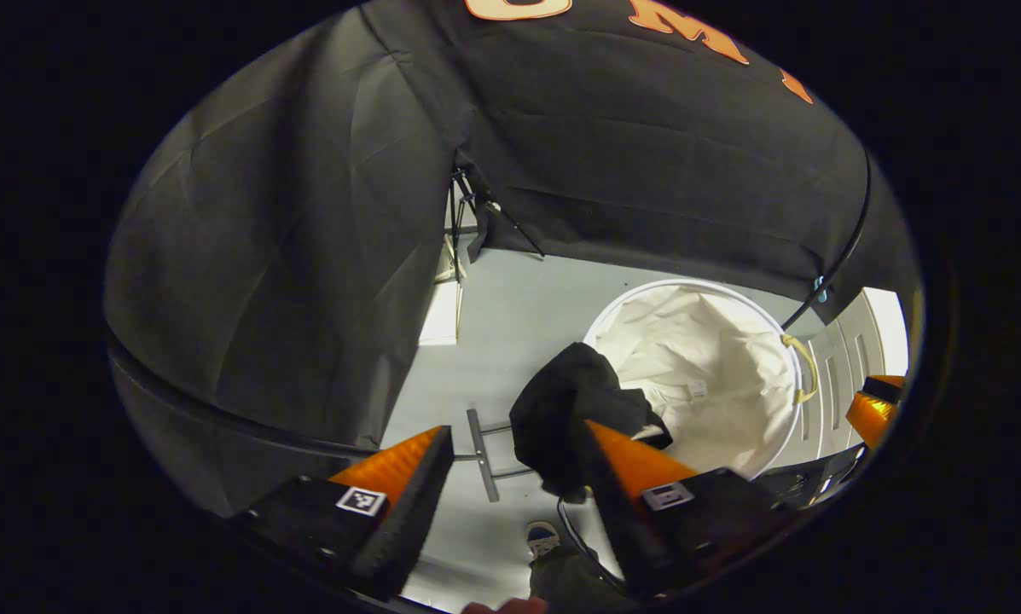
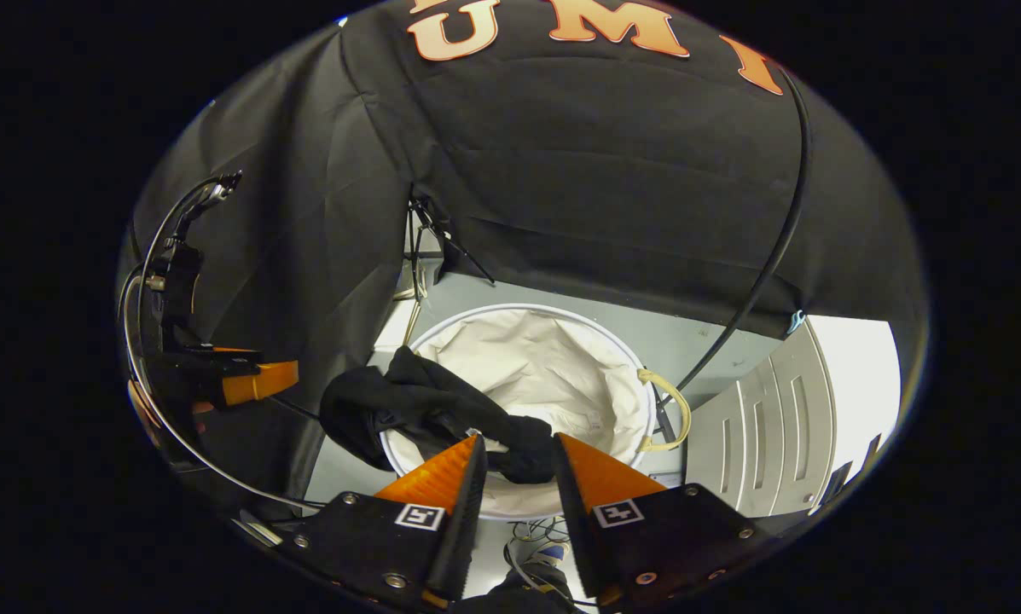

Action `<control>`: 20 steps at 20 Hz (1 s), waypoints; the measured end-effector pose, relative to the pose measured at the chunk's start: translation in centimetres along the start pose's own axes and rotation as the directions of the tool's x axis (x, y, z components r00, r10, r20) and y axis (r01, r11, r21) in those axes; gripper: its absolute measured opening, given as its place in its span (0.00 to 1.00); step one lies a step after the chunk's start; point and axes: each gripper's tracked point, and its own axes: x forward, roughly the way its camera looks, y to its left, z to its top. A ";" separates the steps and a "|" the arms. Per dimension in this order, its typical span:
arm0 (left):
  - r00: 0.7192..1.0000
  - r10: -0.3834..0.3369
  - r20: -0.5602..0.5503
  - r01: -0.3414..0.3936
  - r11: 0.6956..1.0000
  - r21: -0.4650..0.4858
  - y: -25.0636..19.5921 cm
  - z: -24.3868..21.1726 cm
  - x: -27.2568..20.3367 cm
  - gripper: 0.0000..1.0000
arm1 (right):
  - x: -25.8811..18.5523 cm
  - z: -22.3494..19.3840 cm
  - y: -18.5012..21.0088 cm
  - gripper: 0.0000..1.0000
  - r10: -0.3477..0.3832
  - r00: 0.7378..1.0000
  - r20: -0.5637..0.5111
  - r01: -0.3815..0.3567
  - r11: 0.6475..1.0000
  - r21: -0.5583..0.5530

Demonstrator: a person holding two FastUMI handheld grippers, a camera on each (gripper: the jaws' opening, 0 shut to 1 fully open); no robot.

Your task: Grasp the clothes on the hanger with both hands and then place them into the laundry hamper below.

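A black garment (image 1: 574, 401) lies bunched across the near left rim of the round white laundry hamper (image 1: 681, 284), partly inside and partly hanging outside. My left gripper (image 1: 517, 431) is above it with its jaws wide apart, and the cloth shows just past the right finger. In the right gripper view the same garment (image 2: 425, 409) drapes over the hamper's rim (image 2: 519, 307). One end of the cloth shows in the gap of my right gripper (image 2: 519, 439), whose fingers stand apart and do not press on it. The left gripper (image 2: 250, 379) hangs off to the left.
The hamper has a cream loop handle (image 2: 676, 409) and stands on a grey floor. A white cabinet (image 2: 774, 409) is to its right. A metal stand foot (image 1: 482, 443) and a person's shoe (image 1: 542, 537) are near the hamper. A black cable (image 2: 766, 256) runs down the wall.
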 end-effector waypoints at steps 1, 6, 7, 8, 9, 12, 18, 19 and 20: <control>1.000 0.005 -0.003 -0.005 1.000 -0.003 -0.1 -0.1 0.3 1.00 | -0.1 -0.2 0.0 0.53 0.003 1.000 -0.006 -0.003 1.000 0.005; 1.000 -0.008 -0.015 0.008 0.999 -0.051 -0.4 -0.8 -0.2 1.00 | -0.3 -0.9 -0.1 0.94 0.001 1.000 -0.024 0.000 1.000 0.014; 1.000 -0.014 -0.007 0.014 0.998 -0.056 -0.4 -0.7 -0.4 0.99 | -0.4 -0.9 -0.1 0.94 0.002 1.000 -0.024 -0.002 1.000 0.014; 1.000 -0.021 0.004 0.021 0.998 -0.061 -0.6 -0.5 -0.6 1.00 | -0.4 -0.8 -0.1 0.94 0.003 1.000 -0.022 -0.002 1.000 0.017; 1.000 -0.026 0.013 0.027 0.997 -0.070 -0.7 -0.4 -1.1 0.99 | -0.6 -0.5 0.1 0.94 0.004 1.000 -0.019 -0.004 1.000 0.023; 0.998 -0.037 0.042 0.041 0.994 -0.099 -1.0 0.3 -3.1 0.99 | -1.3 0.4 0.3 0.94 0.007 1.000 0.006 -0.007 0.999 0.036; 0.992 -0.047 0.121 0.060 0.993 -0.101 -1.3 3.0 -6.2 0.99 | -3.2 2.4 0.0 0.94 0.004 0.998 0.061 -0.006 0.999 0.034; 0.988 -0.051 0.144 0.066 0.992 -0.103 -1.5 3.7 -7.0 0.99 | -3.7 3.1 -0.1 0.94 -0.001 0.997 0.078 -0.001 0.999 0.035; 0.984 -0.054 0.172 0.073 0.992 -0.105 -1.7 4.8 -7.9 0.98 | -4.3 3.9 0.0 0.94 -0.001 0.995 0.099 -0.003 0.999 0.039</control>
